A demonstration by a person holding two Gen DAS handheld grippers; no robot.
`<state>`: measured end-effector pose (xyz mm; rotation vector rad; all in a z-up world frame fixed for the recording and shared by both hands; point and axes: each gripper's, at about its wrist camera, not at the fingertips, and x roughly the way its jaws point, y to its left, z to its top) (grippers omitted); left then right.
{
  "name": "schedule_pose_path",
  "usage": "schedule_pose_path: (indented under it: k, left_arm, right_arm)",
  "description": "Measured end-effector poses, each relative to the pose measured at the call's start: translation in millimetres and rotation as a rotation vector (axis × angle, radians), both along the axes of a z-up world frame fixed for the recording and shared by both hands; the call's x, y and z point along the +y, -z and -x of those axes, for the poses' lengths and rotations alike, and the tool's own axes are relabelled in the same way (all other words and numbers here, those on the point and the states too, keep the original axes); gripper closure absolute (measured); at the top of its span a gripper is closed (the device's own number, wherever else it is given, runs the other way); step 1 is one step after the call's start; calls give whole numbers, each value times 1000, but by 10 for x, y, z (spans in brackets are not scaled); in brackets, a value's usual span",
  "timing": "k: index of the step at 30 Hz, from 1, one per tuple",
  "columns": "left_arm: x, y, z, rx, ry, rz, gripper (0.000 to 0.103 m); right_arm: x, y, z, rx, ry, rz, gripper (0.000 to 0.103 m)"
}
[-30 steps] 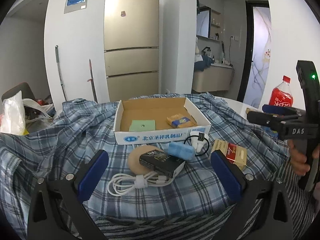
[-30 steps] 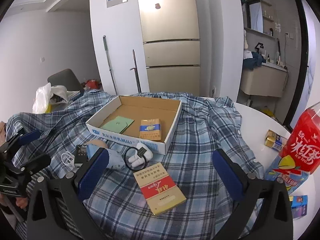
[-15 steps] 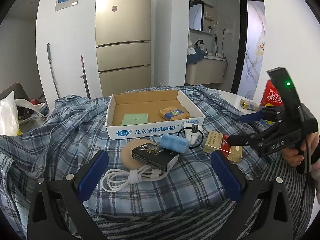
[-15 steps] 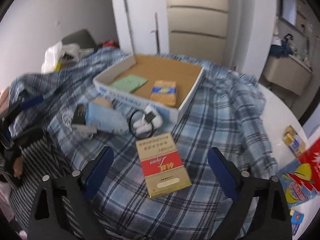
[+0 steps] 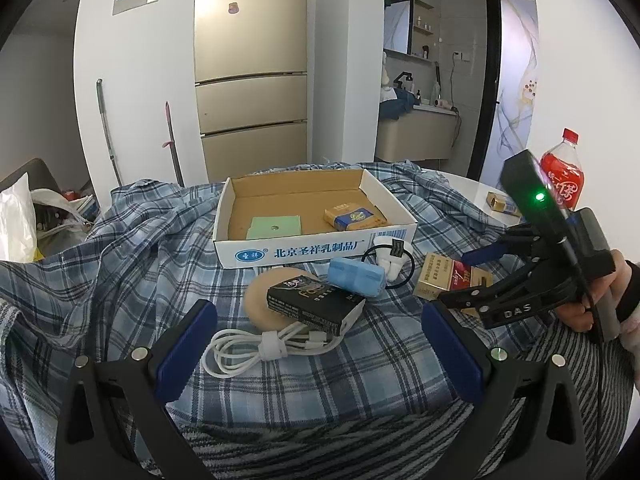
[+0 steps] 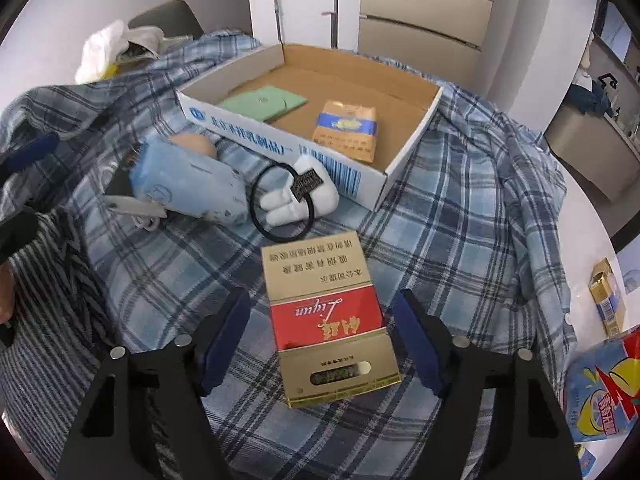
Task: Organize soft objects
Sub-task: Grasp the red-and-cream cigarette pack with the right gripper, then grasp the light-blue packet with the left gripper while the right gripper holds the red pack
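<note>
A cardboard box (image 5: 316, 248) (image 6: 276, 148) sits on a plaid cloth and holds a green card (image 5: 274, 227) and a yellow-blue pack (image 5: 354, 218). In front of it lie a blue soft pack (image 5: 357, 276) (image 6: 188, 180), a white plush hair tie (image 5: 390, 258) (image 6: 298, 196), a tan round puff (image 5: 260, 300), a black box (image 5: 314, 304) and a white cable (image 5: 264, 346). My right gripper (image 6: 320, 336) is open, its fingers on either side of a red-gold pack (image 6: 328, 316) (image 5: 448, 276). My left gripper (image 5: 320, 344) is open and empty in front of the cable.
A red soda bottle (image 5: 562, 176) and a small yellow carton (image 5: 502, 202) (image 6: 608, 300) stand on the white table at the right. A colourful packet (image 6: 600, 392) lies at the table's edge. A white bag (image 5: 16, 220) sits far left.
My right gripper has come down and forward over the red-gold pack, which now lies between its fingers. My left gripper has barely moved.
</note>
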<state>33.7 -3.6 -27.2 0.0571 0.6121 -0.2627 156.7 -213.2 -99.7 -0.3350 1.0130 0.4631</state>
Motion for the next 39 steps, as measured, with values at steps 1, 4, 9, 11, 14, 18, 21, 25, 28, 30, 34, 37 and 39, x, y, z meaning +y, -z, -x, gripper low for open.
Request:
schedule_pose_path:
  k: [1, 4, 9, 11, 14, 18, 21, 25, 28, 30, 34, 37, 39]
  left_arm:
    - [-6, 1, 4, -2, 1, -4, 0]
    - [-18, 1, 9, -5, 3, -13, 0]
    - [-38, 16, 22, -7, -1, -28, 0]
    - [-41, 15, 21, -5, -2, -29, 0]
    - [-26, 19, 15, -2, -6, -25, 0]
    - [-11, 20, 11, 2, -8, -21, 0]
    - [-20, 25, 9, 6, -6, -22, 0]
    - [-35, 31, 1, 6, -5, -32, 0]
    - [-41, 19, 15, 5, -1, -40, 0]
    - [-44, 5, 14, 10, 11, -47, 0]
    - [-92, -25, -31, 29, 40, -92, 0]
    - [-64, -75, -81, 26, 27, -98, 0]
    - [-63, -129, -127, 26, 53, -99, 0]
  right_arm:
    - [3, 22, -11, 6, 4, 10, 34]
    - [-35, 93, -77, 36, 34, 22, 39]
    - [-146, 84, -173, 41, 95, -4, 48]
    - [-181, 86, -219, 46, 116, -9, 48]
    - [-226, 84, -294, 40, 145, -4, 48]
    - [-276, 64, -354, 30, 192, 3, 48]
    - [-293, -51, -270, 14, 199, -49, 48]
    - [-210, -248, -54, -24, 174, -93, 48]
    - [-104, -398, 121, -60, 163, -131, 48]
    - [-55, -493, 227, -77, 150, -168, 48]
    - [16, -637, 411, -151, 147, -224, 48]
    - [19, -698, 471, -217, 169, -253, 48]
    - [15, -718, 540, -259, 167, -278, 48]
